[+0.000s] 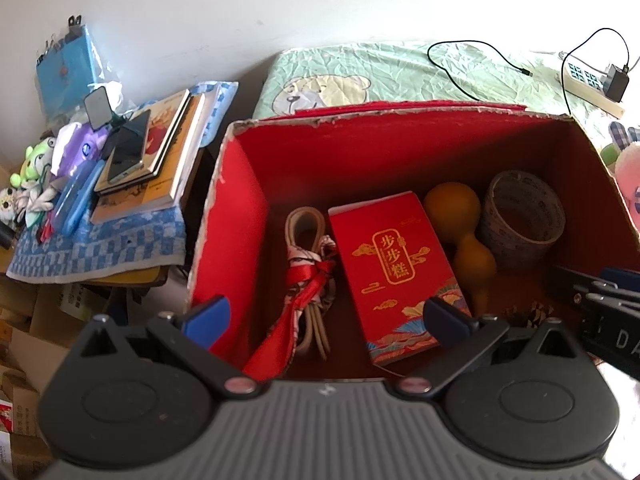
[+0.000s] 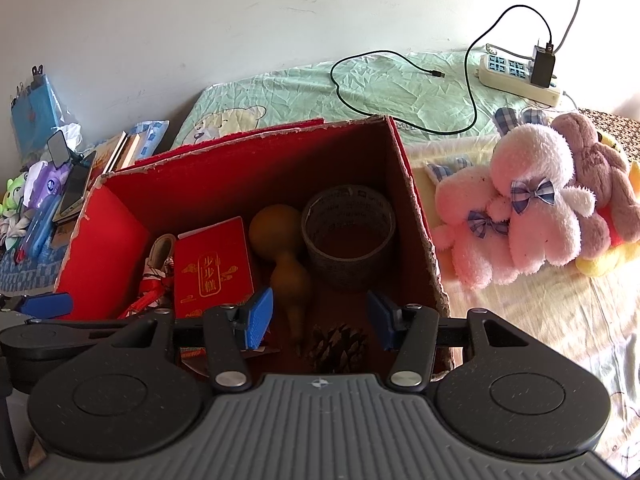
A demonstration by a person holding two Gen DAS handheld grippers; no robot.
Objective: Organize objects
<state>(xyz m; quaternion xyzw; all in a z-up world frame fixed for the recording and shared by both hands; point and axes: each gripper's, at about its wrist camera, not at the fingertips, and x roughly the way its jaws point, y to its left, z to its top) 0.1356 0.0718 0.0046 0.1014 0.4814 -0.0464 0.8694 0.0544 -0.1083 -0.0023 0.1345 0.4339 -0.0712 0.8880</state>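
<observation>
While both grippers, left [image 1: 326, 322] and right [image 2: 320, 322], hover spread and empty over the box [image 2: 416, 216], the pinecone [image 2: 340, 346] lies on its floor beneath the right one; a skewed pinch could crush its scales or nudge the gourd [image 2: 280, 248].

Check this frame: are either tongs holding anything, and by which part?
Nothing is held. Left tongs and right tongs are both open, empty, over the red box.

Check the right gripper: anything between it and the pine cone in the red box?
Nothing visible. The right gripper is open, and the pine cone lies on the red box floor directly below the gap between its fingers. The gourd lies just left of that path; the tape roll sits farther back.
</observation>
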